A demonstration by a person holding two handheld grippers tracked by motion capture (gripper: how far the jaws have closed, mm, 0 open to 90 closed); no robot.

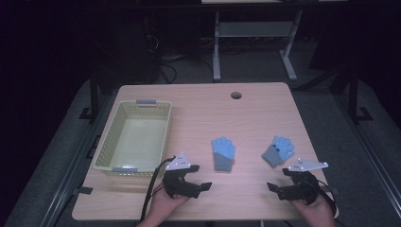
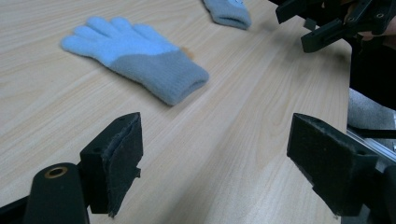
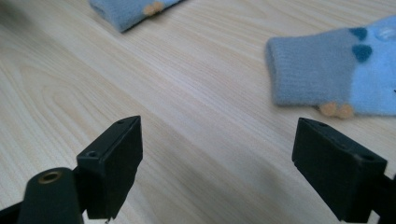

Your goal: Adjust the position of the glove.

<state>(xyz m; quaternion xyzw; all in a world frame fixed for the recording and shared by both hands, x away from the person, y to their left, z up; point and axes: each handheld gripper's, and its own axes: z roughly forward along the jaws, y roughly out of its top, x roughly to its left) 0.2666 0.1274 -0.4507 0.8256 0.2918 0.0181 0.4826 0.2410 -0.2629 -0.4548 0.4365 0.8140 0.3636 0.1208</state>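
Observation:
Two blue knitted gloves with grey cuffs lie flat on the wooden table. One glove point(image 1: 223, 153) point(image 2: 135, 58) is near the middle, the other glove point(image 1: 279, 151) point(image 3: 336, 74) to its right, with small orange tabs at its cuff. My left gripper point(image 1: 201, 182) point(image 2: 215, 163) rests near the front edge, below and left of the middle glove, open with nothing between its jaws. My right gripper point(image 1: 274, 189) point(image 3: 217, 163) sits below the right glove, also open and empty. Each is held by a hand.
A pale yellow-green plastic basket point(image 1: 161, 139) stands at the table's left side. A round cable hole point(image 1: 236, 95) sits near the far edge. Bare wood lies between the grippers. In the left gripper view, the other gripper point(image 2: 336, 21) appears at top right.

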